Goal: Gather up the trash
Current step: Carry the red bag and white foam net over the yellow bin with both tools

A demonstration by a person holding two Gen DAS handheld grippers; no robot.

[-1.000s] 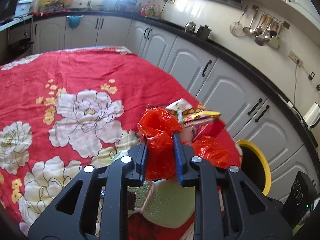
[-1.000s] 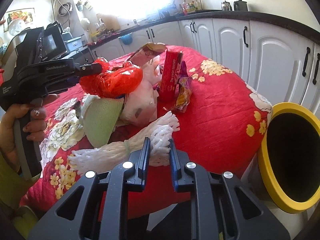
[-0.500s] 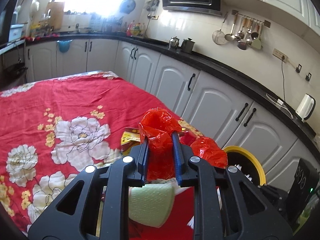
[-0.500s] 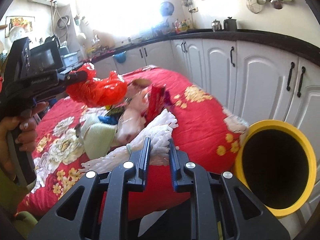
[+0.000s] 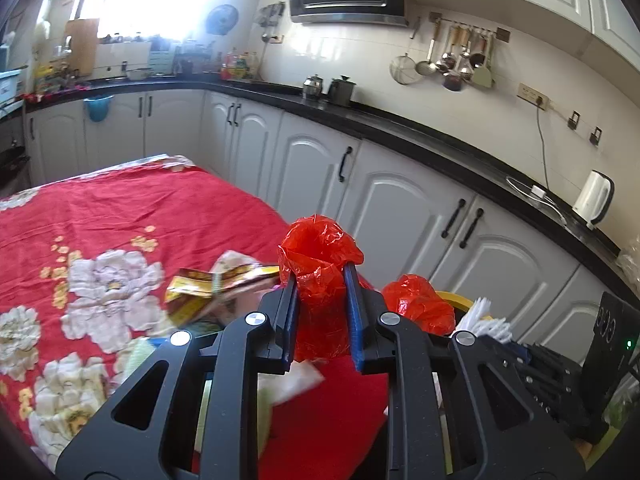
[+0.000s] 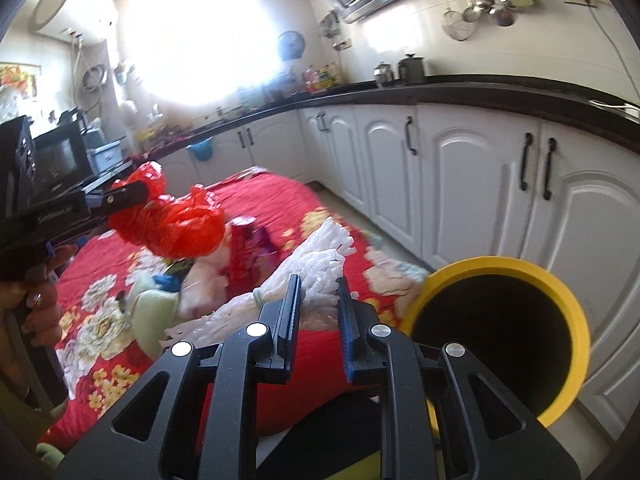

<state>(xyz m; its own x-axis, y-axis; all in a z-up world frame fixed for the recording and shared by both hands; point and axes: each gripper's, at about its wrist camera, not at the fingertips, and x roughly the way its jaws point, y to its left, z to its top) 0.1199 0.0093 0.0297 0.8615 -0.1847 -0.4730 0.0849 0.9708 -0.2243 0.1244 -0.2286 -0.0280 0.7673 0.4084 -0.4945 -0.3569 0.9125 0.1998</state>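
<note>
The red plastic bag [image 5: 320, 280], clamped in the left gripper [image 5: 320, 300], has risen off the floral tablecloth [image 5: 120, 216]; white foam netting [image 6: 316, 272], pinched by the right gripper [image 6: 316, 300], lifted too; yellow-rimmed bin [image 6: 560, 292] near; wrappers [image 5: 208, 284] beneath.

glossy crinkled plastic bag [image 5: 320, 252] (red), matt cloth [image 5: 120, 216]

Two claws [image 5: 320, 280] [image 6: 316, 292], one red bag [image 5: 320, 248], one foam net [image 6: 316, 264], one yellow-rimmed bin [image 6: 496, 332]
</note>
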